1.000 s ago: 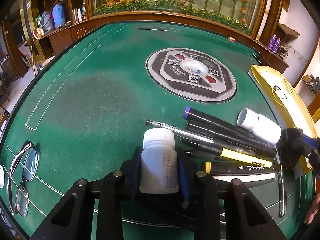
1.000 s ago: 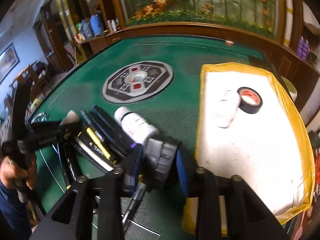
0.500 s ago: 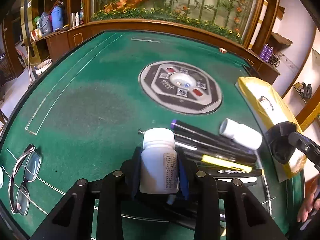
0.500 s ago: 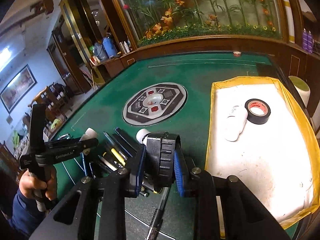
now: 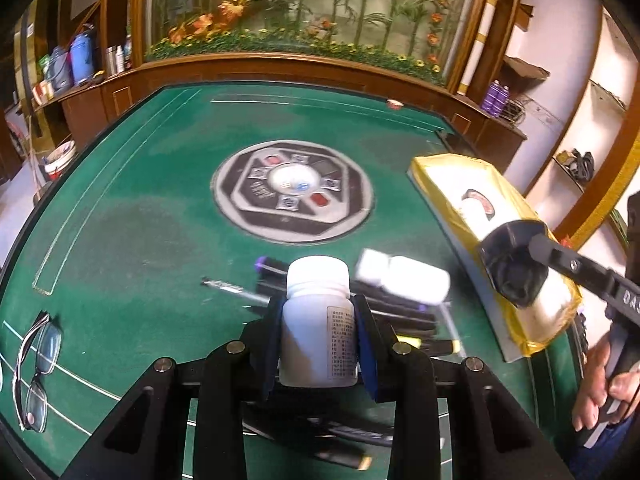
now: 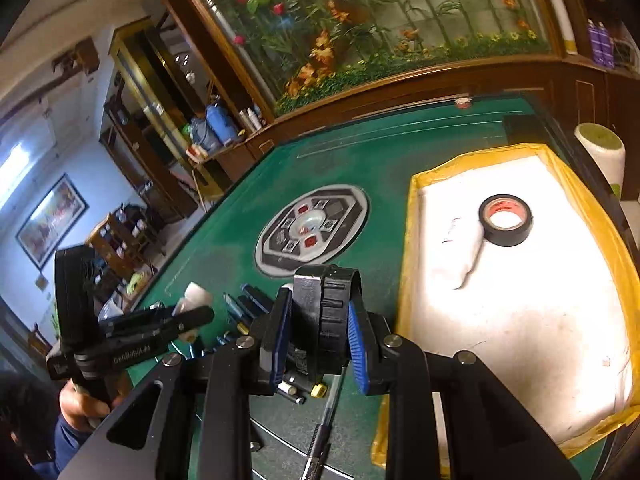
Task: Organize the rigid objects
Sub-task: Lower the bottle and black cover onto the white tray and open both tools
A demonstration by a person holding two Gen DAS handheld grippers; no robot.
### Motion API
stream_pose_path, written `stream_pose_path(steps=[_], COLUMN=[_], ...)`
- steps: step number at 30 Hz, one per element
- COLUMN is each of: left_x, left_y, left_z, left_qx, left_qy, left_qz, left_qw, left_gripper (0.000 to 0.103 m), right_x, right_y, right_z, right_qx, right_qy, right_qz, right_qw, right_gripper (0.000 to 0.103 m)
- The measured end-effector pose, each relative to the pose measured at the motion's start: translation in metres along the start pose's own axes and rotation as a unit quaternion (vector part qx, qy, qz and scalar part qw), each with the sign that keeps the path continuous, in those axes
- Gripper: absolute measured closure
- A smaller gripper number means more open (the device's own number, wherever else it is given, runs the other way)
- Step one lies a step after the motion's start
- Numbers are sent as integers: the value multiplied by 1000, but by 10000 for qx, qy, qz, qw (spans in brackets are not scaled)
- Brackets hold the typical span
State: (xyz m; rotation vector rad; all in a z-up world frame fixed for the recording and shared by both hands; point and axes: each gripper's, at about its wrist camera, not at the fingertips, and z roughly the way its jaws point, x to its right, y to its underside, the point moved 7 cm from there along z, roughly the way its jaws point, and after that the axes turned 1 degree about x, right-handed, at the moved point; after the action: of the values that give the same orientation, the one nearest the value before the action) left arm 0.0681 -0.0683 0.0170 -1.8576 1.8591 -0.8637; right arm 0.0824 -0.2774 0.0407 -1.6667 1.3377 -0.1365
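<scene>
Right claw (image 6: 320,344) around indistinct black object (image 6: 326,312)

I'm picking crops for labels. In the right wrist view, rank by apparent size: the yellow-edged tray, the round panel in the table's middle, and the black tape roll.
1. yellow-edged tray, largest by far.
2. round panel.
3. black tape roll, smallest.
All three lie at a similar distance, so the order looks reliable.
</scene>
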Motion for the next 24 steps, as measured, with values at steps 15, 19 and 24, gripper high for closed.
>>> stream_pose_path(steps=[15,19,24], left_x=[168,198,220], left_y=[-21,-18,-7], left_z=[23,42,71], left_qx=[-223,-433,-694], left_qy=[1176,1311,1297], left_qz=[1109,1241,1356], left_qw=[9866,9826,9798], left_gripper=[68,69,69], right_x=[119,133,135], right_y=[-30,-23,-20], right_z=[-45,-36,-29], right_qx=[651,482,404], right_qy=[877,903,719], right_qz=[1533,1763,1886], right_qw=[9821,9790,9786], right_gripper=[77,77,77])
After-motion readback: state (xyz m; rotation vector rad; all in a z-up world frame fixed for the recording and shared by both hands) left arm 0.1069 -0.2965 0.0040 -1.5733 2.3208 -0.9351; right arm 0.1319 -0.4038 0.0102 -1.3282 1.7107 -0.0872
